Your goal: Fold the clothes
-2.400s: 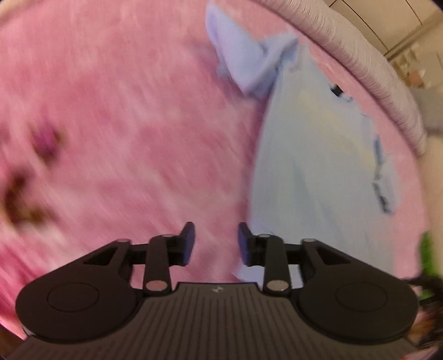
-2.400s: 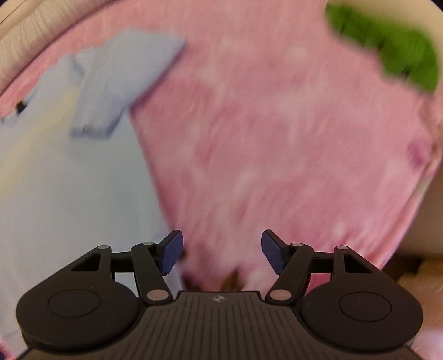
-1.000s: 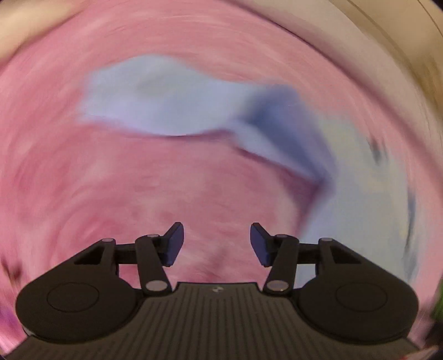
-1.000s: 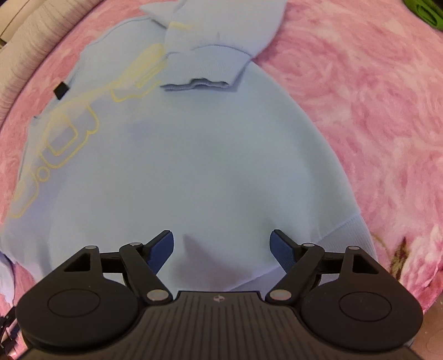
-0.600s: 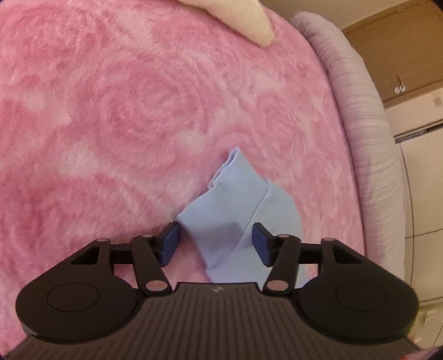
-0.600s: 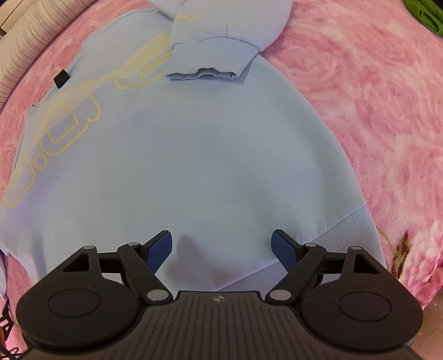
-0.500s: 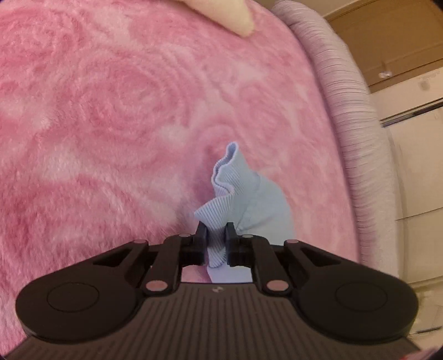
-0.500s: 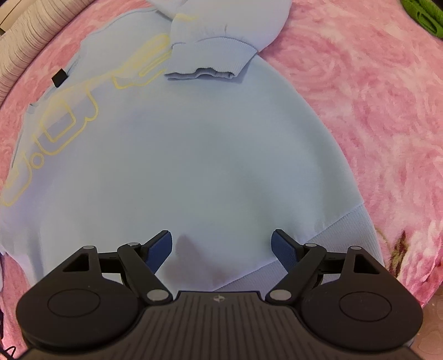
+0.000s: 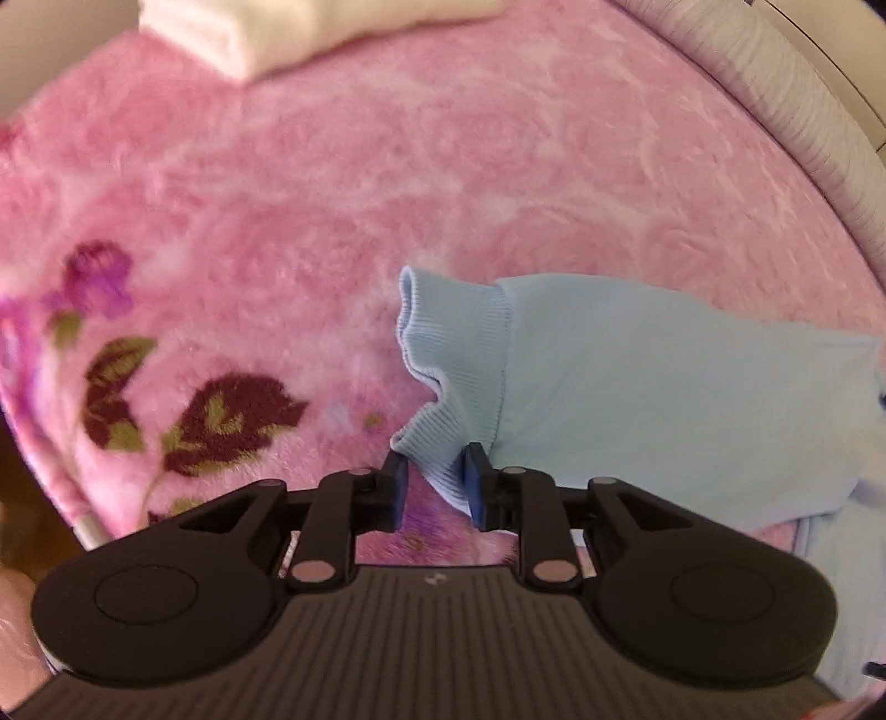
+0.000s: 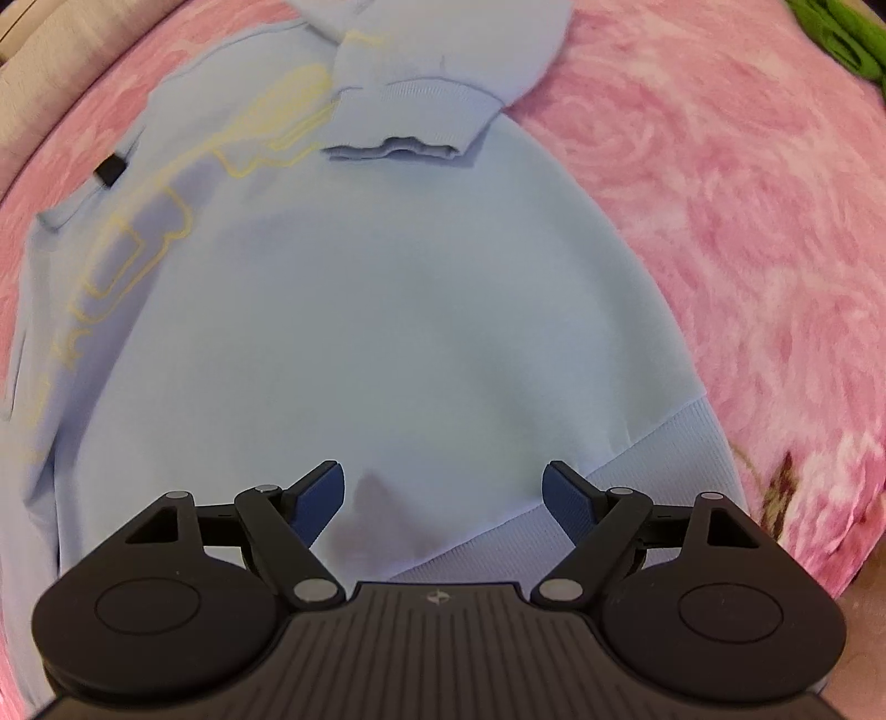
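Note:
A light blue sweatshirt (image 10: 387, 310) with yellow outline lettering lies flat on the pink blanket (image 10: 747, 221). One sleeve (image 10: 443, 72) is folded across its chest, cuff down. My right gripper (image 10: 443, 498) hovers open over the ribbed hem (image 10: 637, 471), holding nothing. In the left wrist view the other sleeve (image 9: 637, 387) stretches to the right above the blanket. My left gripper (image 9: 434, 487) has its jaws slightly apart, and the ribbed cuff (image 9: 454, 360) sits against the right pad; a grip is unclear.
The pink floral blanket (image 9: 332, 194) covers the bed. A folded cream cloth (image 9: 288, 27) lies at its far edge. A grey ribbed headboard (image 9: 786, 94) runs along the right. A green garment (image 10: 836, 33) lies at the far right corner.
My left gripper closed on the sleeve cuff, then carried it back over the blanket, and its jaws now stand a little wider. The right gripper stayed open over the hem.

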A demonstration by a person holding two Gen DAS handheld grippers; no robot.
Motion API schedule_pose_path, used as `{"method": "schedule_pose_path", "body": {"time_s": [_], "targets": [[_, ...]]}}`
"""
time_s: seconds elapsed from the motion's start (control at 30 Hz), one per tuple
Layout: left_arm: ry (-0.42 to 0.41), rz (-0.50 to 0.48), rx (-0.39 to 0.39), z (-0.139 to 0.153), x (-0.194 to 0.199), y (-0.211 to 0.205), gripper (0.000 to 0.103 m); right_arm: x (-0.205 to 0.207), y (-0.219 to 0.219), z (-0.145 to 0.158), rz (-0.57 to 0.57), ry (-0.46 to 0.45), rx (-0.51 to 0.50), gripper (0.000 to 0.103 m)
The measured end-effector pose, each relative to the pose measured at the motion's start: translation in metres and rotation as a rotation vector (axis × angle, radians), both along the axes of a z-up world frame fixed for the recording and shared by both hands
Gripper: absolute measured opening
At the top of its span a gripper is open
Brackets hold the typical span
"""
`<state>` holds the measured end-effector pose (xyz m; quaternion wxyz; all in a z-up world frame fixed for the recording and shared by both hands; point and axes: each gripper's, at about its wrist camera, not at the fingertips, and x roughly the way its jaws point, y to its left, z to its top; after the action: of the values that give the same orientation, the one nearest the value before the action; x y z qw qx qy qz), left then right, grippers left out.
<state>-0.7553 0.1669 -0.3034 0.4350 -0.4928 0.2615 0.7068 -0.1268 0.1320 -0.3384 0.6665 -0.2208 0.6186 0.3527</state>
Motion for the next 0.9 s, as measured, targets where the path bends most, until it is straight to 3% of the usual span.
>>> {"method": "schedule_pose_path", "body": {"time_s": [0.07,0.13,0.2,0.33,0.5,0.63,0.67,0.7,0.73,0.77,0.9], "targets": [[0.157,-0.071,-0.015,0.014,0.024,0.008,0.038,0.002,0.001,0.006,0.045,-0.035,0.006,0.081],[0.277,-0.125,0.013,0.027,0.044,0.010,0.039,0.008,0.002,0.014,0.109,-0.078,0.029,0.081],[0.320,-0.111,0.055,0.040,0.061,0.007,0.039,0.015,0.005,0.023,0.181,-0.150,0.066,0.081],[0.178,-0.104,0.121,0.048,0.109,0.001,0.039,0.034,0.018,0.032,0.362,-0.326,0.139,0.077],[0.012,-0.109,0.156,0.038,0.186,-0.011,0.039,0.048,0.054,0.021,0.701,-0.510,0.238,0.080],[-0.078,-0.127,0.154,0.023,0.249,-0.015,0.040,0.052,0.085,-0.017,0.941,-0.476,0.248,0.079],[-0.084,-0.143,0.150,0.020,0.261,-0.013,0.040,0.054,0.090,-0.026,0.975,-0.473,0.236,0.062],[-0.085,-0.159,0.145,0.018,0.273,-0.011,0.040,0.057,0.094,-0.033,1.000,-0.464,0.236,0.024],[-0.087,-0.175,0.141,0.018,0.283,-0.009,0.039,0.068,0.096,-0.031,0.979,-0.417,0.273,0.018],[-0.085,-0.185,0.143,0.019,0.290,-0.008,0.039,0.086,0.096,-0.021,0.911,-0.324,0.318,0.004],[-0.065,-0.197,0.163,0.028,0.301,0.003,0.039,0.177,0.062,0.041,0.547,-0.087,0.473,0.000]]}}
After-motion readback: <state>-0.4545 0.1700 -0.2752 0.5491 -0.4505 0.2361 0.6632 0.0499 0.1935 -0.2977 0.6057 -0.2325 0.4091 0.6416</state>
